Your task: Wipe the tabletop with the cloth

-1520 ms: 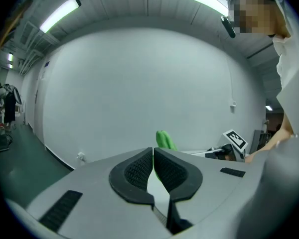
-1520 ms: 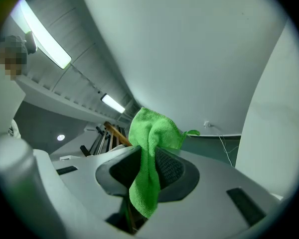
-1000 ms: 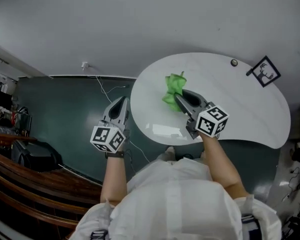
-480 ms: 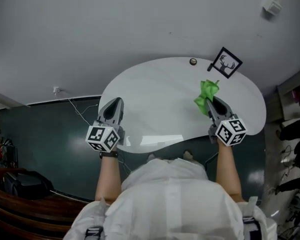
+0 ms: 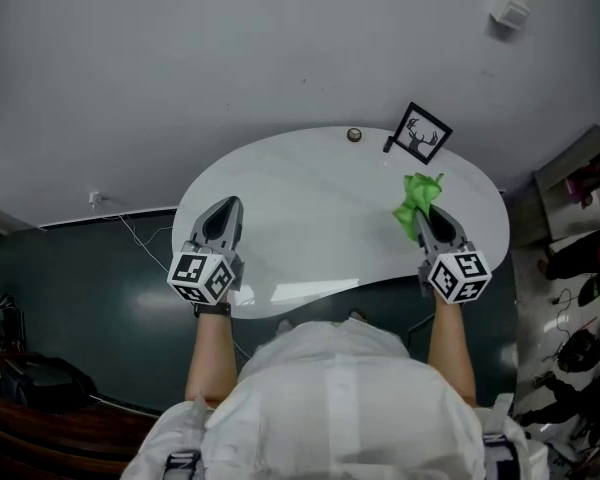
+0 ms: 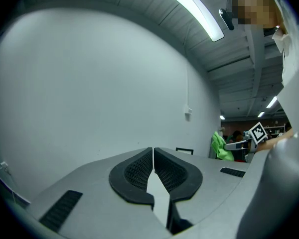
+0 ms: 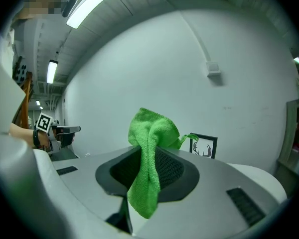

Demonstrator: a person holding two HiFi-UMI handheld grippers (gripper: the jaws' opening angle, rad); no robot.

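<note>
The right tool (image 5: pixel 424 215) is clenched on the green cloth (image 5: pixel 417 194). The cloth is pinched in the middle, so one bunch stands out past the jaw tips and a shorter end hangs down behind them. This grip probably leaves the free bunch to be dragged over the surface while the jaws keep off it. The cloth is over the far right part of the white tabletop (image 5: pixel 310 218), near the framed picture (image 5: pixel 421 134) that leans at the far edge. The views do not show whether the cloth touches the tabletop or is a little above it.

The left tool (image 6: pixel 153 156) has its jaws pressed together with nothing between them. It is at the near left edge of the tabletop, well apart from the cloth. It seems to wait at the side and take no part in the wiping, because one tool is enough for one cloth.

By count there are two tools, one cloth and one tabletop. On the tabletop there is also one framed picture and one small round thing (image 5: pixel 354 135) at the far edge, just beside the picture.
</note>
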